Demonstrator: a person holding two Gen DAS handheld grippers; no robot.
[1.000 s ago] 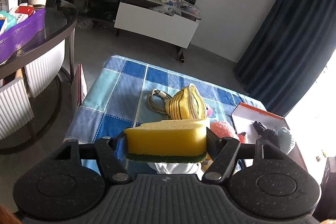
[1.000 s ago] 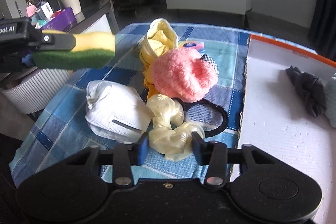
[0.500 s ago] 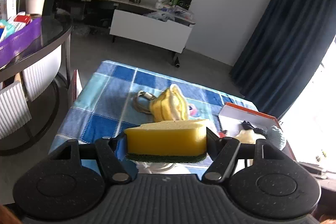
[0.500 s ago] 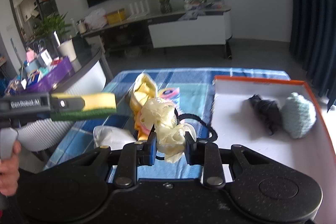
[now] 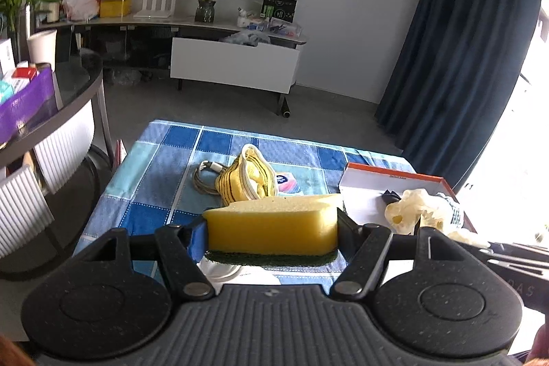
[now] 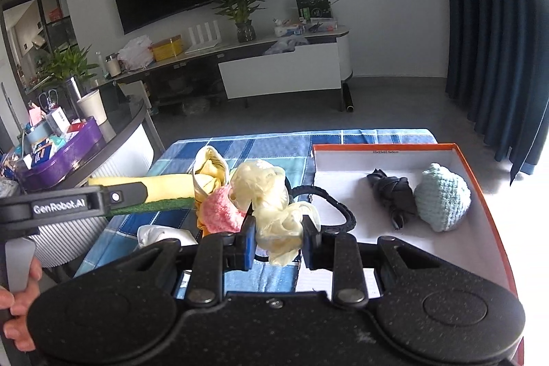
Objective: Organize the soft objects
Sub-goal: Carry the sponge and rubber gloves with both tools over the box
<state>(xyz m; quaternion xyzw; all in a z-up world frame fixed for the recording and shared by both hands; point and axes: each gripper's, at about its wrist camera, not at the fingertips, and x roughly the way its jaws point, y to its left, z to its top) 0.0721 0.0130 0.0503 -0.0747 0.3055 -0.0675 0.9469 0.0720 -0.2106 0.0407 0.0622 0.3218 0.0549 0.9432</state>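
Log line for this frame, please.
left claw: shut on sponge | right claw: shut on yellow scrunchie, lifted | box: holds dark scrunchie, blue knit ball

Blue checked tablecloth [image 6: 274, 146], orange-rimmed box [image 6: 480, 180], pink fluffy item [image 6: 219, 211], white mask [image 6: 161, 234], black hairband [image 6: 343, 211]

The sponge [image 5: 272, 225] hides most of the white mask [image 5: 236, 271] beneath it, and the left view's near rim covers the rest. In the right view, the scrunchie [image 6: 274, 208] covers part of the black hairband [image 6: 339, 211] and the pink puff [image 6: 219, 211]. The box [image 6: 494, 222] runs off the right edge. Its label print is too small to read.
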